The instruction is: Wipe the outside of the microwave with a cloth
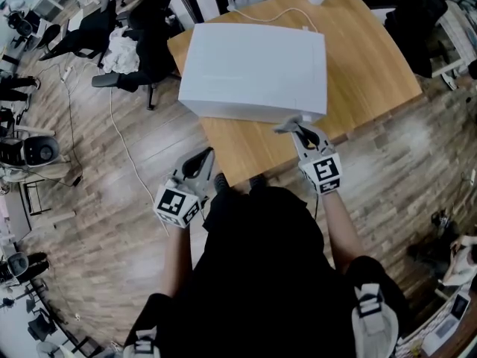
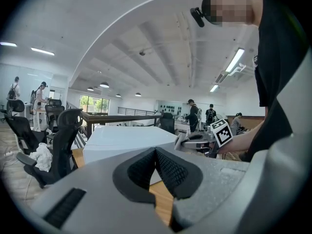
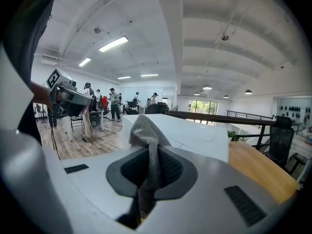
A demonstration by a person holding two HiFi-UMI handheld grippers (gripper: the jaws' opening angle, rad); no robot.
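- The microwave (image 1: 253, 69) is set on the wooden table (image 1: 373, 58).
- The cloth (image 3: 145, 128) is clamped in the right gripper (image 1: 297, 131) and held at the microwave's near edge.
- The left gripper (image 1: 200, 162) is closed on nothing, jaw tips together, beside the table.

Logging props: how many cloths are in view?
1: a grey cloth, pinched in the right gripper at the microwave's near edge. The white heap on a chair left of the table may be another.

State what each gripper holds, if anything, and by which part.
The right gripper pinches the cloth mid-length, a bunched end poking past its tips. The left gripper is shut, empty.
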